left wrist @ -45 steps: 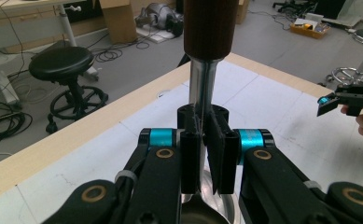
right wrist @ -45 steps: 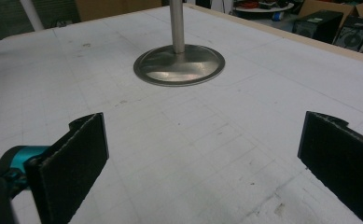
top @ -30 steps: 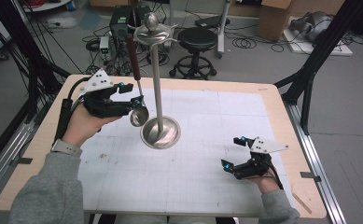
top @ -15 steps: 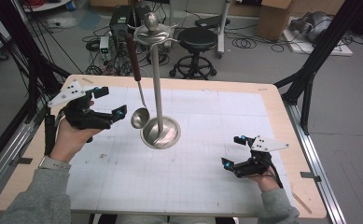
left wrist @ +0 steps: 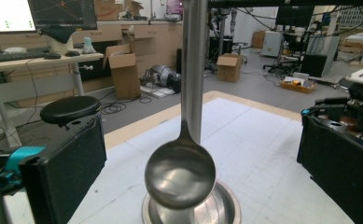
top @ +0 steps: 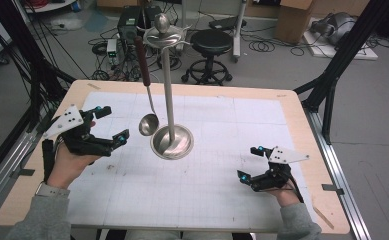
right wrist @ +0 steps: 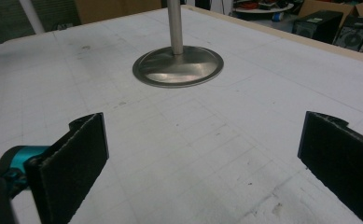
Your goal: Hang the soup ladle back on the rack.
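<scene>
A steel utensil stand (top: 170, 142) with a round base and a tall pole stands mid-table. From a hook at its top hangs a ladle (top: 148, 124) with a dark red handle, its bowl just above the base. In the left gripper view the ladle bowl (left wrist: 180, 173) hangs in front of the pole (left wrist: 193, 65). My left gripper (top: 111, 126) is open, left of the ladle and apart from it. At the table's right my right gripper (top: 248, 162) rests open and empty, facing the stand base (right wrist: 178, 66).
The stand is on a white gridded mat (top: 217, 195) over a wooden table (top: 312, 150). Beyond the far edge are a black stool (top: 211, 45), cables and equipment on the floor. Black frame legs (top: 332, 75) rise at the right.
My left gripper has let go of the ladle and drawn back to the left, away from the stand. The ladle now hangs free. The right gripper has stayed put.
</scene>
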The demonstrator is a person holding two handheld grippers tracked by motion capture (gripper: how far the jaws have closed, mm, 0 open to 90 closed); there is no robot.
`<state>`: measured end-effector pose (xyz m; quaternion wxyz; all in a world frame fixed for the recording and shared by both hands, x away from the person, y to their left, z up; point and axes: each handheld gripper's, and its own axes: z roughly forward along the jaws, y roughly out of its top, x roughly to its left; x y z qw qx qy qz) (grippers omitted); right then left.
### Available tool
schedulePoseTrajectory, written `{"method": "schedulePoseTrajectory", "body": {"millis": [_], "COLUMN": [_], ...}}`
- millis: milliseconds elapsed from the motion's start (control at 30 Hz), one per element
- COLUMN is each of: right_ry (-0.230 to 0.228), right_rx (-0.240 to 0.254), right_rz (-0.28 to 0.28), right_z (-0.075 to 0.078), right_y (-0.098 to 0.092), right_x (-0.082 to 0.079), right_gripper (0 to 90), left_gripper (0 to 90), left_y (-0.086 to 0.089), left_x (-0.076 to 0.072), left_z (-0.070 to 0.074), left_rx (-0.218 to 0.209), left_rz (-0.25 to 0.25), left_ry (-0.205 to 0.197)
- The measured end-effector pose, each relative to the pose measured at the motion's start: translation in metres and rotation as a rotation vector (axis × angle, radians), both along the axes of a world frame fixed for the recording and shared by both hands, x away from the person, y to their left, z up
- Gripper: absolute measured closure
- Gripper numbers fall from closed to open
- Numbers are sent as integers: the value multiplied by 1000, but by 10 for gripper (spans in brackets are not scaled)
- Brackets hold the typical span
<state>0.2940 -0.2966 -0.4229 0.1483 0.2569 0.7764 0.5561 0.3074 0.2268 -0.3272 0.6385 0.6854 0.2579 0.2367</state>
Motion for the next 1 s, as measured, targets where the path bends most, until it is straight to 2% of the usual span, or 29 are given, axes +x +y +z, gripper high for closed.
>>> {"method": "schedulePoseTrajectory", "body": {"millis": [133, 233, 267, 367, 500, 567, 667, 767, 867, 1000], "right_ry": [-2, -12, -8, -8, -11, -18, -24, -38, -50, -60], "right_rx": [0, 5, 13, 27, 32, 36, 51, 68, 83, 91], "right_rz": [-1, -7, -7, -8, -15, -16, -24, -27, -32, -43], "right_z": [1, 2, 2, 4, 4, 4, 6, 8, 9, 11], "right_y": [0, -1, -1, -1, -1, -2, -4, -6, -7, -9], "right_x": [-3, -4, -5, -7, -7, -7, -9, -10, -10, -10], "right_gripper": [8, 8, 8, 8, 7, 8, 8, 7, 8, 7], "left_gripper": [17, 17, 17, 17, 17, 17, 17, 17, 17, 17], "left_y": [3, 10, 13, 24, 32, 35, 37, 37, 35, 39], "left_x": [-5, -9, -10, -11, -13, -15, -17, -19, -22, -22], "left_z": [-12, -20, -23, -28, -34, -39, -46, -54, -63, -70], "left_rx": [31, 28, 25, -31, -42, -34, 2, 1, 32, 20], "left_rz": [18, 30, 39, 47, 76, 82, 91, 82, 87, 101], "left_ry": [-26, -15, -19, 6, 16, 19, 43, 58, 67, 92]}}
